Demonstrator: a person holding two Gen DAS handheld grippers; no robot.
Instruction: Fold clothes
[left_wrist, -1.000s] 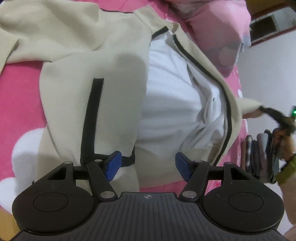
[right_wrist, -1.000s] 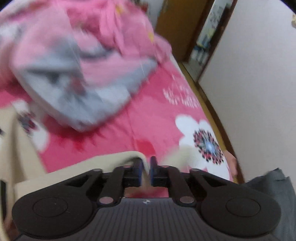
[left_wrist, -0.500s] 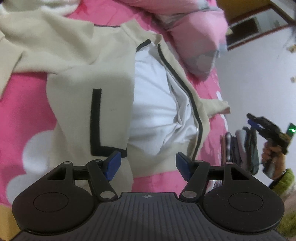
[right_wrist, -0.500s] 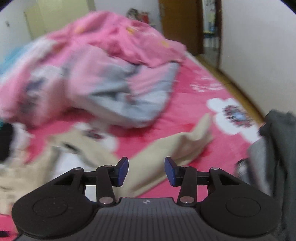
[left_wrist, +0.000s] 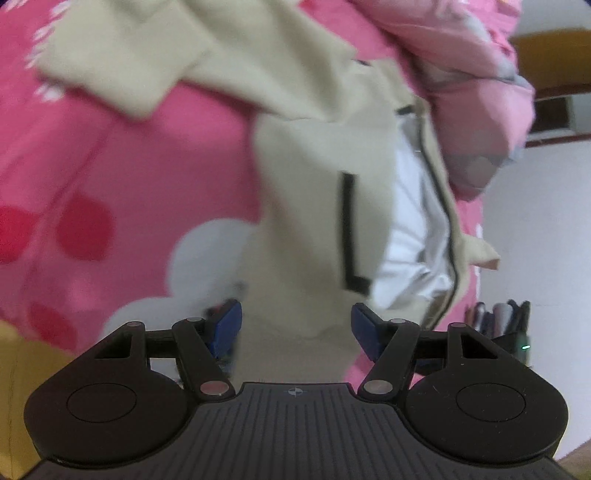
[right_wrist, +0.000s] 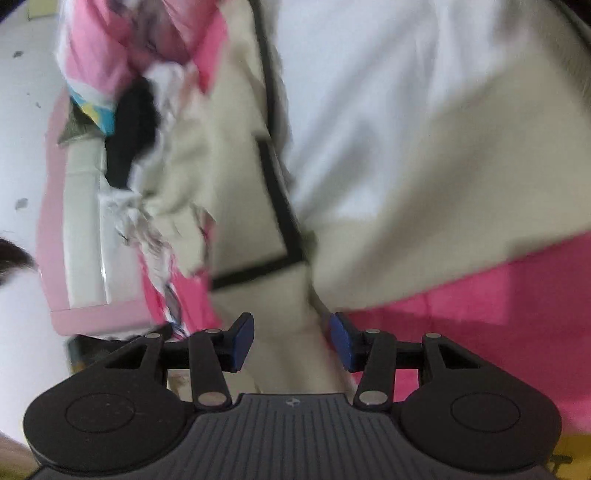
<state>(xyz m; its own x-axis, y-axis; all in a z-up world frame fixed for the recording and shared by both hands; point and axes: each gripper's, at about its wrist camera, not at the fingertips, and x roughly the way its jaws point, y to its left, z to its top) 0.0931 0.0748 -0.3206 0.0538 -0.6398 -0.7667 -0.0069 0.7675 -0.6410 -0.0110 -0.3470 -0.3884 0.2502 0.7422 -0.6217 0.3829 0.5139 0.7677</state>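
Bed sheet (left_wrist: 122, 155): pink with white and red flower print; it carries the garment.
Jacket (left_wrist: 317, 192): beige zip-up with black trim and white lining, lying open and rumpled on the bed; one sleeve (left_wrist: 122, 62) is thrown out to the upper left in the left wrist view.
Pocket trim (left_wrist: 349, 232): black L-shaped line on the near front panel, a usable landmark for the hem.
Left gripper (left_wrist: 295, 328): released, jaws apart, nothing pinched; the jacket's bottom hem lies in front of and between its blue pads (left_wrist: 227, 325).
Right gripper (right_wrist: 291, 341): jaws opening, pads not pressing; a beige fold of the hem runs between them, the same black trim (right_wrist: 280, 218) just ahead.
Quilt (left_wrist: 465, 74): pink bundle beyond the collar, touching the jacket's far side.
Step in hand, judged: taking hold of the bottom hem with both grippers.
Advice: seat each gripper on a hem corner, catch outer cloth and lining together, close fully, then pull the hem taut before folding.
Risk: pinching lining only would leave the front panel skewed.
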